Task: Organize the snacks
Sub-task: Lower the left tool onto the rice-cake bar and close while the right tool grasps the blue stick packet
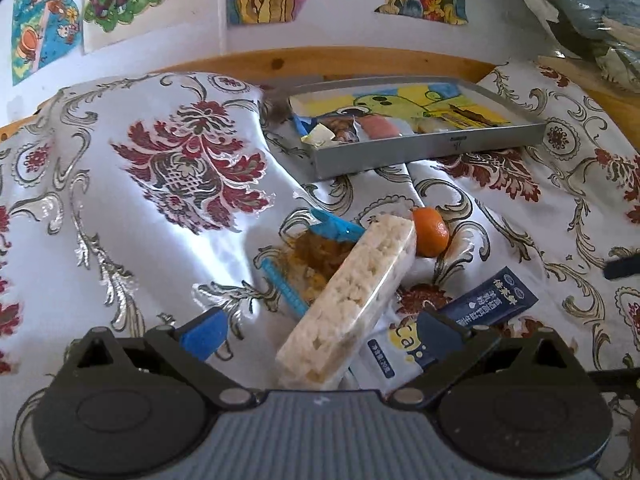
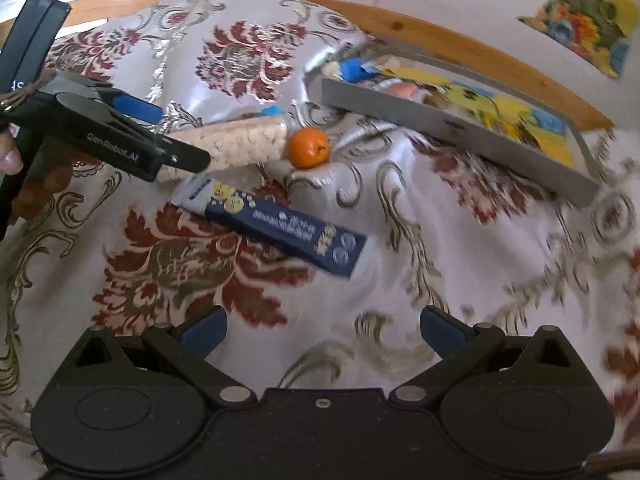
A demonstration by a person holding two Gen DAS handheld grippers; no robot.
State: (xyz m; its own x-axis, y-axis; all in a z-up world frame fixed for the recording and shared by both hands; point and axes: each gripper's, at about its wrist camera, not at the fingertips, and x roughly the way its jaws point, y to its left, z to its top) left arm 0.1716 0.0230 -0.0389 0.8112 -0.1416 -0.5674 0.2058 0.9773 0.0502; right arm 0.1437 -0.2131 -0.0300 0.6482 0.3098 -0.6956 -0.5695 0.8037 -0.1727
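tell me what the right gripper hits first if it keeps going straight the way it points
Most likely the dark blue packet lying on the cloth straight ahead of the open right gripper; depth is unclear, so the cloth itself could come first.

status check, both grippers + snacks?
Left gripper open around rice bar, not clamped. Right gripper open, empty, above cloth. Orange and navy sachet loose; tray beyond, path unblocked.

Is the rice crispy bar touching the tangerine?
Cannot tell. In the left wrist view the rice crispy bar overlaps the tangerine; in the right wrist view their ends look nearly abutting, with no plain contact or gap.
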